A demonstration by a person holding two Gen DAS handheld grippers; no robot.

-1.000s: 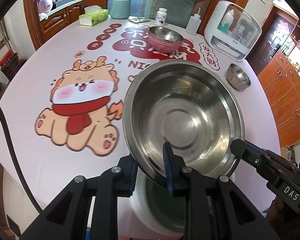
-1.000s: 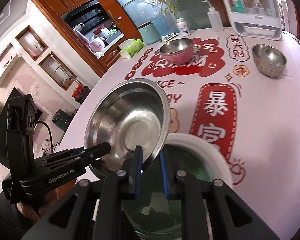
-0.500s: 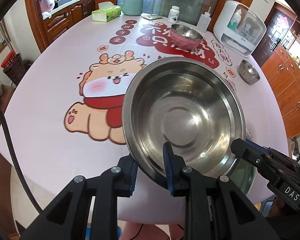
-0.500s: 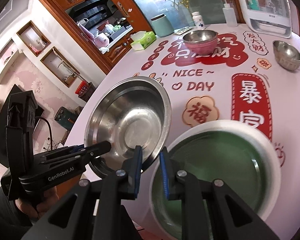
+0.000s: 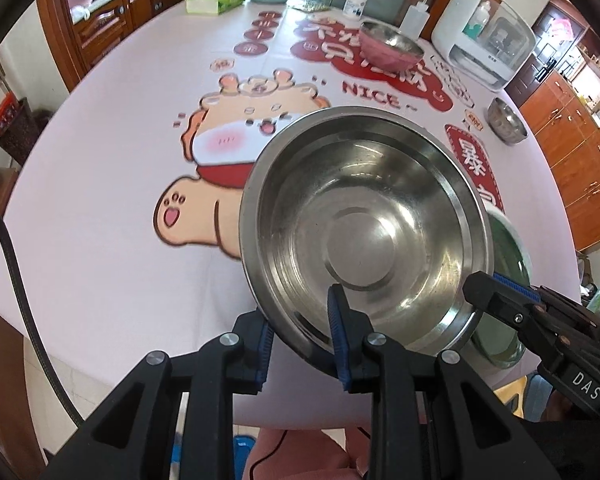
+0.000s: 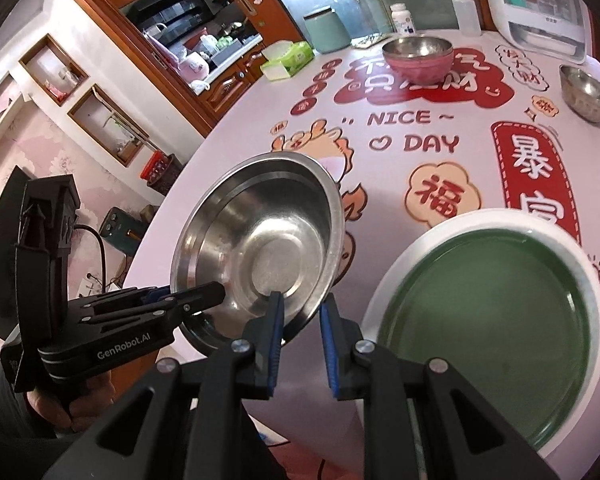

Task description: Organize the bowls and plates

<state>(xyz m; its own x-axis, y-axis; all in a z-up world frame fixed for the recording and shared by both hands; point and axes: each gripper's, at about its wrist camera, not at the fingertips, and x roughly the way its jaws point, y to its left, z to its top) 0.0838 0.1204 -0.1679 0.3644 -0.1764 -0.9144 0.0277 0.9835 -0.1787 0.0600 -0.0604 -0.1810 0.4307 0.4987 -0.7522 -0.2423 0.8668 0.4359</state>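
Over a round table with a pink cartoon-printed cloth (image 5: 100, 240), the left gripper (image 5: 300, 340), its jaws opening, and the right gripper (image 6: 300, 340), clamped at five o'clock, pinch the rim of a large shiny steel bowl (image 5: 364, 240), which could tip and drop onto the green white-rimmed plate (image 6: 492, 320) at its three o'clock.

Basin (image 5: 364, 236) left of plate (image 6: 488, 332), seemingly.

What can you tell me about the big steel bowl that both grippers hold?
The big steel bowl is round, shiny bare metal, with a flat bottom, a stepped wall and a rolled rim. It is empty and tilted, held above the table near its front edge. The left gripper and the right gripper each pinch its rim at different spots. Its right side overlaps the green plate in the left wrist view.
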